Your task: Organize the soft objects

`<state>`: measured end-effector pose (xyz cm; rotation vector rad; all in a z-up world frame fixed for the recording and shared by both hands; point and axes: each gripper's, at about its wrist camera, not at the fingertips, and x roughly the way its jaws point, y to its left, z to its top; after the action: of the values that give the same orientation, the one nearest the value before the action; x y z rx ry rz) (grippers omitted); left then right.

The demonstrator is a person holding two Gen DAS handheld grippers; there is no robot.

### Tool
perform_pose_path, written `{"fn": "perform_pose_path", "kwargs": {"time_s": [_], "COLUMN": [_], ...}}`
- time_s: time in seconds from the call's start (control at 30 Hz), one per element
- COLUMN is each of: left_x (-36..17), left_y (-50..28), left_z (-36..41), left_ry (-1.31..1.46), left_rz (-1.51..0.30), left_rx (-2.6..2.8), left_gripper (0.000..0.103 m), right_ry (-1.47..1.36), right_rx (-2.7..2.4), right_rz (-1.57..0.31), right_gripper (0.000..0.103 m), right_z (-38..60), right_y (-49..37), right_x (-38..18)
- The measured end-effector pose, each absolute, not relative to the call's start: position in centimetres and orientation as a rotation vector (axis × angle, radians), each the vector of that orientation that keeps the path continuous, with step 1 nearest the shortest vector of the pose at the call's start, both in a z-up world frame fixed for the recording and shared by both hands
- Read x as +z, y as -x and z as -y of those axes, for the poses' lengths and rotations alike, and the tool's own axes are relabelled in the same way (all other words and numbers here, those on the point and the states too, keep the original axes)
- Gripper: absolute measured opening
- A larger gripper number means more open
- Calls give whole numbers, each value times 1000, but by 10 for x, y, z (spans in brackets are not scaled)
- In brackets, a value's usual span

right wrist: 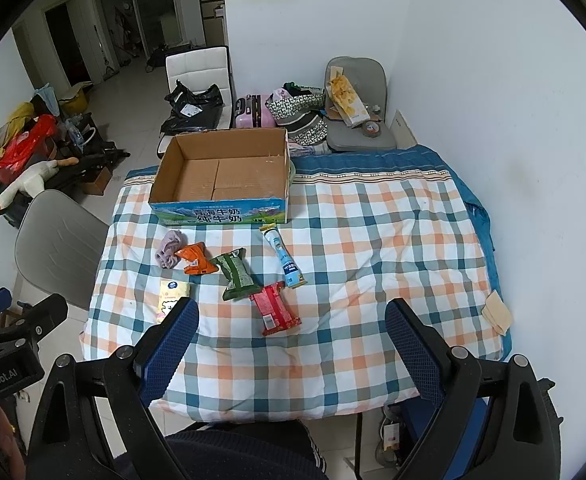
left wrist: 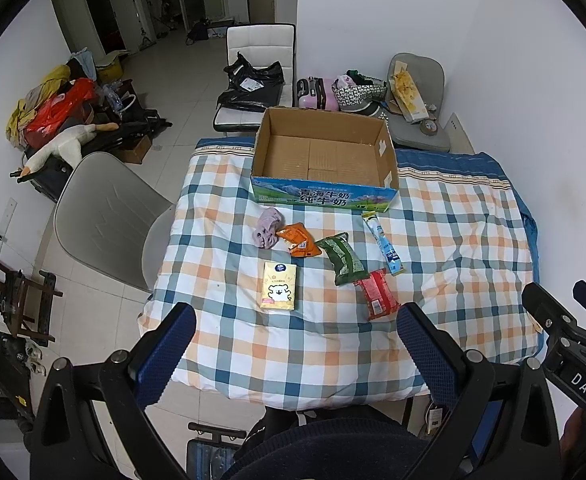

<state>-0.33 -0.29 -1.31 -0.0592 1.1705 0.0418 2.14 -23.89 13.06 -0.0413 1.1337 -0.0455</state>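
Six soft items lie on a checked quilt (left wrist: 333, 344) that covers the table, all in front of an open cardboard box (left wrist: 325, 196) whose printed side faces the cameras. From left to right: a crumpled lilac cloth (left wrist: 268, 227) touching an orange packet (left wrist: 299, 240); a yellow tissue pack (left wrist: 279, 291) nearer the viewer; a green packet (left wrist: 341, 258); a red packet (left wrist: 377, 294) whose far end meets the green one; and a slim light-blue tube (left wrist: 385, 246) lying apart to the right. The box interior holds nothing visible. The left gripper (left wrist: 296, 322) hovers above the near table edge with its blue-padded fingers (left wrist: 165, 354) spread wide, gripping nothing. The right gripper (right wrist: 292, 316) hangs likewise, jaws wide apart and empty. A grey chair (left wrist: 109, 216) stands left of the table.
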Motion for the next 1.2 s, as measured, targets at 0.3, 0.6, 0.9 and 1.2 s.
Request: {"fn": "perform_pose_path", "kwargs": {"time_s": [0.3, 0.6, 0.9, 1.2], "left_x": [-13, -62, -189, -294], "left_y": [4, -38, -92, -115], "left_z": [1, -3, -42, -44], "left_ry": [64, 60, 186, 163], "left_rz": [-1168, -1162, -1396, -1532], "left_rx": [40, 100, 103, 58], "left_gripper": [103, 103, 103, 103], "right_ry": [41, 23, -16, -37], "right_rx": [-45, -27, 8, 41], "right_rz": [-1132, -1221, -1445, -1605], "right_gripper": [96, 96, 96, 96], "right_z": [239, 237, 247, 244], "right_y": [-21, -52, -109, -151], "right_x": [129, 92, -77, -223]}}
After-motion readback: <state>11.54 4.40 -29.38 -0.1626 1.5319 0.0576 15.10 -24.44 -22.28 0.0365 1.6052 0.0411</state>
